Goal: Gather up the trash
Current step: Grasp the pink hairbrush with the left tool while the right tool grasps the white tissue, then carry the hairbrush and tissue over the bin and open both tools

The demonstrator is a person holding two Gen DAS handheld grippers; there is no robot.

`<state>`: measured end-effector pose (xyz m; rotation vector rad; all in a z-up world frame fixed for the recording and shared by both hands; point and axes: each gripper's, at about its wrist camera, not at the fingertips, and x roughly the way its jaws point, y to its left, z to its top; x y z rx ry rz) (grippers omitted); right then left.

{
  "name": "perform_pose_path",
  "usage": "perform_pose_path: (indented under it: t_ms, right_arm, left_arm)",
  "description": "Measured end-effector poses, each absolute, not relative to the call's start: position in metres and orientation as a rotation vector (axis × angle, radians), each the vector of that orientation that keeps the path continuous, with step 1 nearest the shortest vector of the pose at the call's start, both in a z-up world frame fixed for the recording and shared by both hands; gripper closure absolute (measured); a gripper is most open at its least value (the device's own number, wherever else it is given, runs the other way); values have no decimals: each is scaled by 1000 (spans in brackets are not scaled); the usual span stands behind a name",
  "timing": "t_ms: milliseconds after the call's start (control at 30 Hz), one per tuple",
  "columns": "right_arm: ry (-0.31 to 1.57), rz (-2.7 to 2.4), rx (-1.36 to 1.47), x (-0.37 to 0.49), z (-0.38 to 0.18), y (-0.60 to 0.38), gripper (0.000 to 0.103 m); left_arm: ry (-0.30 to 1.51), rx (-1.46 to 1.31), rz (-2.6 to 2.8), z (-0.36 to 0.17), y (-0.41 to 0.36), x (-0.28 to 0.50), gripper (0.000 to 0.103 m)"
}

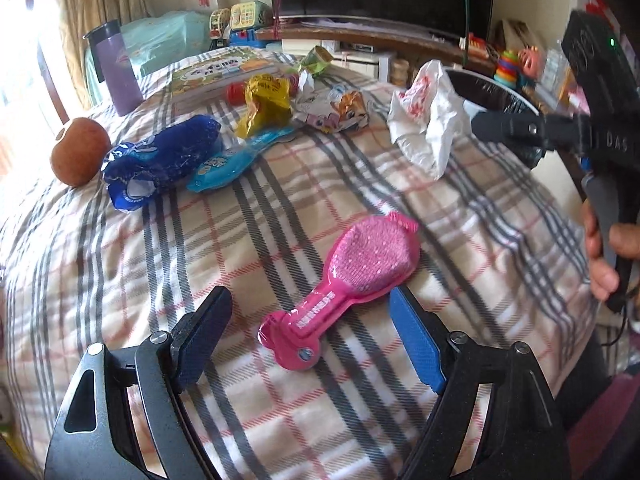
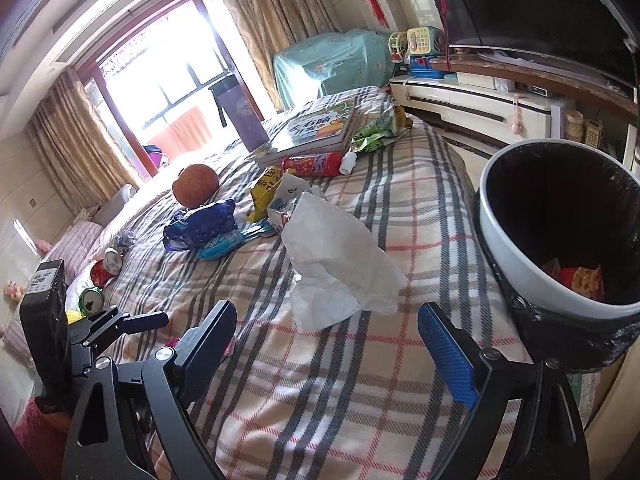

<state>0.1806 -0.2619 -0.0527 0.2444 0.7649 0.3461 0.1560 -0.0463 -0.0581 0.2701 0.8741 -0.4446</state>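
- The plaid bed carried all the litter.
- The trash bin stood at its edge, just right of my right jaws.
- A crumpled white bag lay just ahead of those released jaws, untouched.
- A pink wrapper lay between my left jaws, spread wide, not gripping.

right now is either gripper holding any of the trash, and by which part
Nothing is held. The left gripper is open around the pink wrapper; the right gripper is open before the white bag.
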Motion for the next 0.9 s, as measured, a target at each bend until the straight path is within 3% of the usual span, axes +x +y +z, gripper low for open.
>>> perform_pose_path:
  t_ms: [67, 100, 167, 233, 267, 300, 333, 367, 400, 633, 900]
  right_arm:
    - [766, 351, 238, 185, -54, -257, 10]
    - [767, 353, 236, 188, -54, -255, 10]
    - [769, 355, 230, 194, -56, -252, 10]
    - [769, 348, 219, 200, -59, -250, 10]
    - [769, 341, 212, 202, -60, -249, 10]
    - [770, 335, 205, 205, -61, -248, 11]
    - [770, 327, 197, 207, -62, -248, 19]
    - [765, 314, 191, 207, -63, -248, 28]
    - [767, 304, 186, 208, -63, -249, 44]
    - [757, 309, 164, 199, -60, -253, 56]
    - [740, 311, 204, 183, -51, -271, 57]
  left_arm:
    - [880, 276, -458, -60, -48, 156, 27]
    - [882, 279, -470, -61, -49, 156, 38]
    - [880, 274, -494, -62, -52, 155, 47]
    - [880, 257, -501, -61, -53, 156, 66]
    - [883, 241, -494, -60, -53, 158, 71]
    - [888, 220, -483, -59, -52, 159, 80]
    - [891, 203, -476, -59, -51, 161, 83]
    - [897, 163, -467, -58, -48, 164, 83]
    - [899, 132, -461, -58, -47, 166, 83]
    - [891, -4, -440, -55, -45, 163, 84]
    - [868, -75, -476, -46, -62, 160, 84]
